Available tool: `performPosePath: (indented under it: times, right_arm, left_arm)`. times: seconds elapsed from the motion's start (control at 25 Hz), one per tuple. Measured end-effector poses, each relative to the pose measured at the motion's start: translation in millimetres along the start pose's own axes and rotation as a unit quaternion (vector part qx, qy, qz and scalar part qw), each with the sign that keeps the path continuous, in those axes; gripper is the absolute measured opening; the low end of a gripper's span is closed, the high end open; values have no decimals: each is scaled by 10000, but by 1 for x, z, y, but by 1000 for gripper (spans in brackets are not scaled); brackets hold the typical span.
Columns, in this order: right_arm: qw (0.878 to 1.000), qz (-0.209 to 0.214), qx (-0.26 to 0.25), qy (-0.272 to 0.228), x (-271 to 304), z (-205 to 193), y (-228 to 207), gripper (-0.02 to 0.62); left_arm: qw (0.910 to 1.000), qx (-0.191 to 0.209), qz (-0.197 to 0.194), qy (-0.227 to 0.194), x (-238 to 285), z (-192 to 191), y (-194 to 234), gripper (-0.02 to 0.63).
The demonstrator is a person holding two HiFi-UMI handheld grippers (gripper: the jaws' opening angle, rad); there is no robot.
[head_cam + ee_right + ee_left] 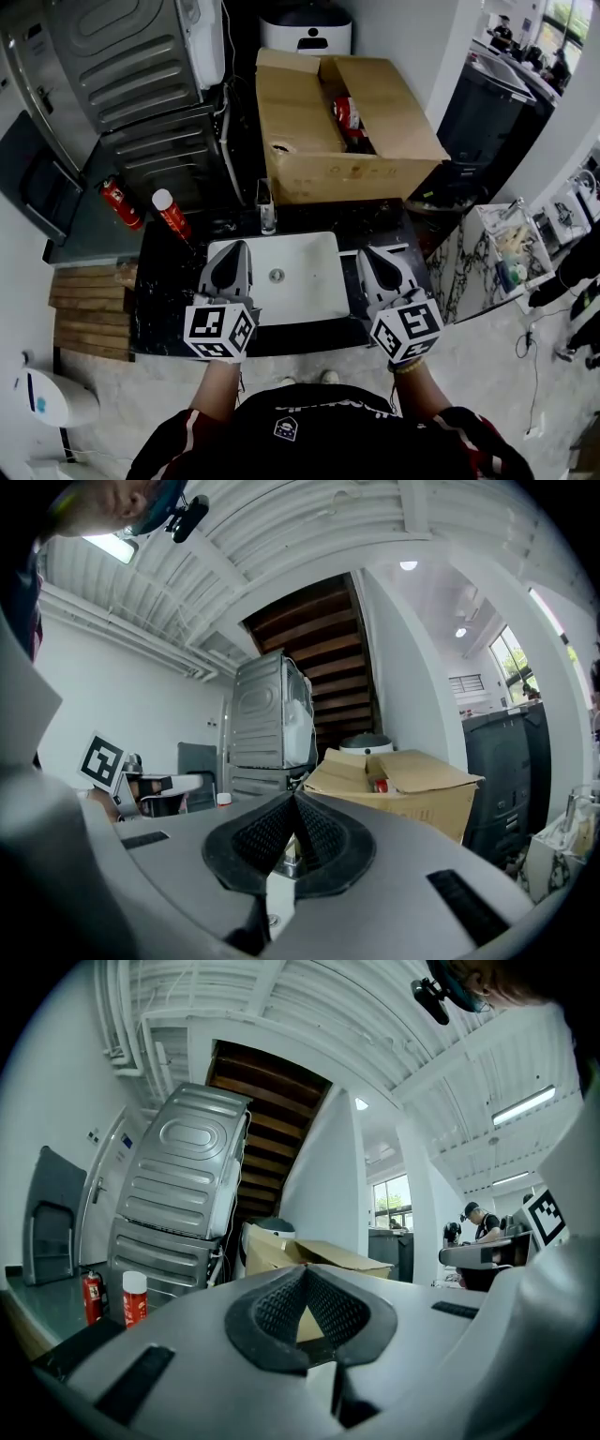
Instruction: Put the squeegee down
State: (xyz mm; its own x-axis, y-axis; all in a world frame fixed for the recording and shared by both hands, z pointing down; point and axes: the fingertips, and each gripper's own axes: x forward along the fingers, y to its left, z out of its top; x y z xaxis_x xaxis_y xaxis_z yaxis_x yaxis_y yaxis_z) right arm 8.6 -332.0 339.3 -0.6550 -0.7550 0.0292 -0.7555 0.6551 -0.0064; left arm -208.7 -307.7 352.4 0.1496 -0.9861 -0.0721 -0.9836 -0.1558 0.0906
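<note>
I see no squeegee that I can name with certainty in any view. My left gripper hovers over the left edge of the white sink, jaws together with nothing between them. My right gripper is level over the sink's right edge, shut and empty as well. A slim metallic upright piece stands at the back rim of the sink; it shows through the gap under the right gripper's pads. Both grippers point away from me toward the cardboard box.
The sink sits in a black counter. Two red spray cans stand at its back left. Behind are a tilted grey washing machine, the open box and a white appliance. A marble stand with clutter is on the right.
</note>
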Motion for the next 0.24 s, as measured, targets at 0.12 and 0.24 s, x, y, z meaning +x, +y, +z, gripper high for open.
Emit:
performPosePath:
  times: [0.12,0.24]
  right_arm:
    - [10000,-5,-7,-7,-1,0,0,37]
    - [10000,-3,-9,-10,-2,1,0,37]
  left_arm:
    - [10000,11,-11,-8,0,1,-2,13]
    - [10000,8,-11,5,-1,1,-3,14]
